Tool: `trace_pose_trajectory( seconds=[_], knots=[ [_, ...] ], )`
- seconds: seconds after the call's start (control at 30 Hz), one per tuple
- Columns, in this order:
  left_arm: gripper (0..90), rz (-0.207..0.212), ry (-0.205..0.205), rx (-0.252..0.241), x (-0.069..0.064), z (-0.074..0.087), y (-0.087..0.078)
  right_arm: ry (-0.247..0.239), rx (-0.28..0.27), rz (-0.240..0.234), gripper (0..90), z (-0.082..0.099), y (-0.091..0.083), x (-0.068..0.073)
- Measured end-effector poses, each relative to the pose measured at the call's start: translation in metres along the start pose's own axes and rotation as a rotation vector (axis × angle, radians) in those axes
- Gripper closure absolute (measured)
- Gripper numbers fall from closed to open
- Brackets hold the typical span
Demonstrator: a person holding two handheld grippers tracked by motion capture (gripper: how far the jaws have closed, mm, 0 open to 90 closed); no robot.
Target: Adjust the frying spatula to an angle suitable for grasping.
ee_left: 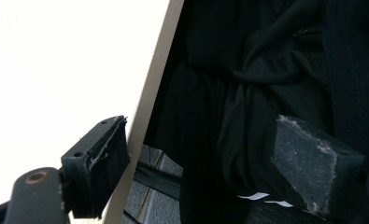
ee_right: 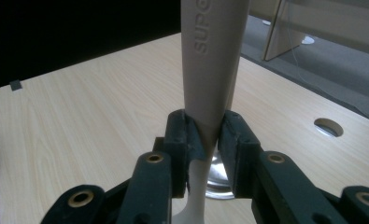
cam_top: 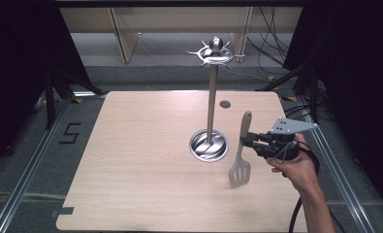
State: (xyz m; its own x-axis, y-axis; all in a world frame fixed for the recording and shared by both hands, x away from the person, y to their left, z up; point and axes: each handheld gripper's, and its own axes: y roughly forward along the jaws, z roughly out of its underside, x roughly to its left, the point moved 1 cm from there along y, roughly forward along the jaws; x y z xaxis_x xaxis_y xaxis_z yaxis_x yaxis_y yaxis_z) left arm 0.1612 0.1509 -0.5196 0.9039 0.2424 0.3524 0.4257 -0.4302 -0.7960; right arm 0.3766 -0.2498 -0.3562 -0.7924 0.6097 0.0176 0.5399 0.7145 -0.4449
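Currently right tongs (cam_top: 247,142) clamp the spatula (cam_top: 241,160) beside the rack (cam_top: 211,97); lift its handle hole squarely onto a hook; left tongs (ee_left: 198,163) gape.

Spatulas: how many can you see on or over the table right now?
1. The spatula is clamped by its handle in the right gripper, blade down, just right of the rack's round steel base. The rack's hooks carry none.

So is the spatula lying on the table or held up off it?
Held up. The right claw is shut on the spatula by its handle; it hangs nearly upright, blade down, beside the utensil stand.
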Motion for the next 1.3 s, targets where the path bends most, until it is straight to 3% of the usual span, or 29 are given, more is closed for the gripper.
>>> trace_pose_trajectory(
  seconds=[0.03, 0.17, 0.23, 0.4, 0.47, 0.67, 0.7, 0.77, 0.8, 0.83, 0.87, 0.9, 0.97, 1.0, 1.2, 1.27, 1.3],
  knots=[
    [17.6, 0.002, 0.006, 0.005, 0.0, 0.0, 0.0, 0.007, -0.024, 0.012, 74.4, -0.002, 0.002, 0.001],
    [17.6, 0.006, -0.001, 0.006, 0.0, 0.0, -0.001, -0.002, -0.02, 0.005, 74.4, -0.006, 0.002, 0.002],
    [17.6, -0.022, -0.008, 0.002, 0.0, 0.0, -0.001, -0.005, -0.028, 0.004, 74.4, -0.012, 0.004, 0.004],
    [17.6, -0.006, 0.005, 0.015, 0.001, 0.0, -0.002, -0.009, -0.051, 0.001, 74.4, -0.018, 0.007, 0.004],
    [17.6, -0.031, 0.003, 0.016, 0.001, -0.001, -0.002, -0.015, -0.051, -0.011, 74.4, -0.023, 0.008, 0.005],
    [17.6, -0.027, 0.01, 0.02, 0.001, -0.001, -0.003, -0.034, -0.076, 0.008, 74.4, -0.036, 0.011, 0.009],
    [17.6, -0.004, 0.005, 0.005, 0.001, -0.001, -0.003, -0.043, -0.057, -0.005, 74.4, -0.038, 0.01, 0.007],
    [17.6, -0.026, 0.01, 0.002, 0.0, 0.0, -0.003, -0.044, -0.049, -0.004, 74.4, -0.042, 0.01, 0.008],
    [17.6, 0.006, 0.0, 0.008, 0.002, -0.001, -0.003, -0.045, -0.062, -0.002, 74.4, -0.044, 0.011, 0.009],
    [17.6, -0.022, 0.008, 0.02, 0.001, -0.001, -0.003, -0.058, -0.078, 0.006, 74.4, -0.048, 0.012, 0.008],
    [17.6, -0.022, 0.008, 0.02, 0.001, -0.001, -0.003, -0.058, -0.078, 0.006, 74.4, -0.048, 0.012, 0.008],
    [17.6, 0.004, 0.006, 0.005, 0.001, 0.0, -0.002, -0.043, -0.067, -0.003, 74.4, -0.049, 0.012, 0.009],
    [17.6, -0.007, -0.003, -0.002, 0.001, 0.0, -0.002, -0.047, -0.069, -0.011, 74.4, -0.054, 0.012, 0.008],
    [17.6, -0.041, 0.009, 0.023, 0.0, -0.001, -0.003, -0.048, -0.082, 0.0, 74.4, -0.056, 0.012, 0.007],
    [17.6, -0.039, 0.013, 0.024, 0.0, -0.001, -0.003, -0.053, -0.066, -0.001, 74.4, -0.069, 0.011, 0.009],
    [17.6, 0.002, 0.022, 0.007, 0.001, -0.001, -0.002, -0.075, -0.072, 0.002, 74.4, -0.073, 0.011, 0.008],
    [17.6, -0.003, 0.02, 0.007, 0.001, -0.001, -0.002, -0.065, -0.081, 0.01, 74.4, -0.075, 0.011, 0.009]
  ],
)
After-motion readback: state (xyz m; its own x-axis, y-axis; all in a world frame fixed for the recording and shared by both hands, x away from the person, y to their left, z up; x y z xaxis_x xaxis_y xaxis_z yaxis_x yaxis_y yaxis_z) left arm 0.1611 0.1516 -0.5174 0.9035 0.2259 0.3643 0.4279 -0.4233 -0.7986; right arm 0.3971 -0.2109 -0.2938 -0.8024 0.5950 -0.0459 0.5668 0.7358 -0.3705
